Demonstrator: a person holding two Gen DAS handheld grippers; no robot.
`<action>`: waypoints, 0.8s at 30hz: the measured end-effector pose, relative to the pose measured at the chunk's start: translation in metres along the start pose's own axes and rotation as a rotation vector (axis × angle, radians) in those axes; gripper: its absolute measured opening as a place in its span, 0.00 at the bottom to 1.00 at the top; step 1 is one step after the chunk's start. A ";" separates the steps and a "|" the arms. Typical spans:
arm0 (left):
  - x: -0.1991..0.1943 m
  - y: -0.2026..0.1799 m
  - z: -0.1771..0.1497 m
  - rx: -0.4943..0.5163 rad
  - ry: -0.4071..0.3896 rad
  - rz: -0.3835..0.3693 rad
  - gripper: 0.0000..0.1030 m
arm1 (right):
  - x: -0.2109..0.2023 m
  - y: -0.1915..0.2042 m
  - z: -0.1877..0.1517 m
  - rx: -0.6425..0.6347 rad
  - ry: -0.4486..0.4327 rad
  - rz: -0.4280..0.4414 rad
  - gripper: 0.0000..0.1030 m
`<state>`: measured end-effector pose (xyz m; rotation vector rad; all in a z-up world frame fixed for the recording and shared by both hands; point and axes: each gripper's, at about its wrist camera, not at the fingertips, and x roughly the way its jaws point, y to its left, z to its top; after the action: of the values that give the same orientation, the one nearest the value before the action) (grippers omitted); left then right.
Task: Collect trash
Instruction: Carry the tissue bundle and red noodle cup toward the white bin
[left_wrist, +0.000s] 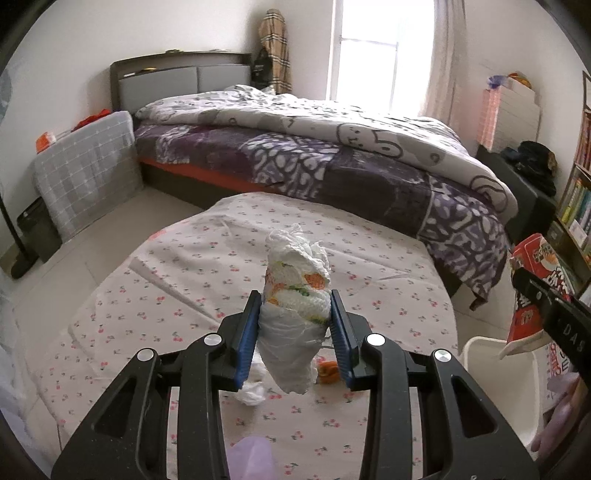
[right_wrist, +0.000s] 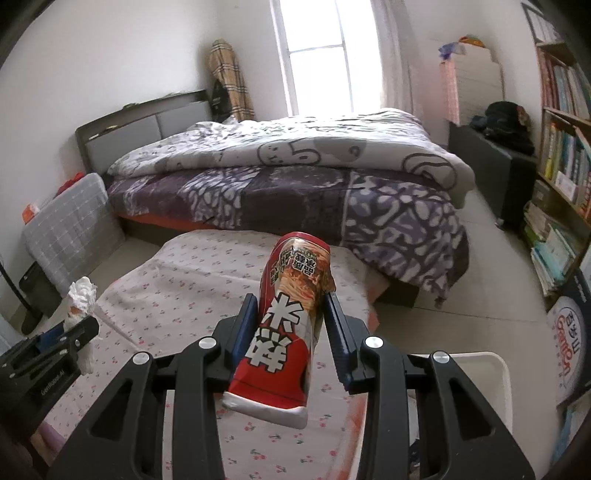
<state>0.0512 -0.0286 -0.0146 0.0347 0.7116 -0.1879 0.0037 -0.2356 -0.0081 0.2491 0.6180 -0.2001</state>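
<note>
My left gripper (left_wrist: 295, 306) is shut on a crumpled white paper wad (left_wrist: 293, 295) with orange and green print, held above the round table (left_wrist: 147, 295) with a cherry-print cloth. My right gripper (right_wrist: 291, 310) is shut on a crushed red instant-noodle cup (right_wrist: 284, 332), held above the table's right side. The cup (left_wrist: 532, 295) and right gripper show at the right edge of the left wrist view, over the white bin (left_wrist: 487, 369). The paper wad (right_wrist: 81, 299) shows at the left of the right wrist view.
A small white tissue (left_wrist: 251, 393) and an orange scrap (left_wrist: 328, 371) lie on the table below the left gripper. The white bin (right_wrist: 498, 373) stands by the table's right. A bed (left_wrist: 314, 155) lies beyond; a bookshelf (right_wrist: 561, 166) stands at right.
</note>
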 end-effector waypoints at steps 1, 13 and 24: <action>0.000 -0.005 0.000 0.006 0.000 -0.005 0.34 | -0.001 -0.005 0.001 0.006 -0.002 -0.008 0.37; 0.003 -0.052 -0.007 0.068 0.014 -0.064 0.34 | -0.015 -0.054 0.005 0.060 0.001 -0.090 0.37; 0.003 -0.102 -0.022 0.156 0.030 -0.119 0.34 | -0.028 -0.115 0.001 0.119 0.030 -0.189 0.40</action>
<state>0.0204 -0.1276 -0.0292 0.1443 0.7283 -0.3570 -0.0480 -0.3417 -0.0099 0.3095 0.6606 -0.4165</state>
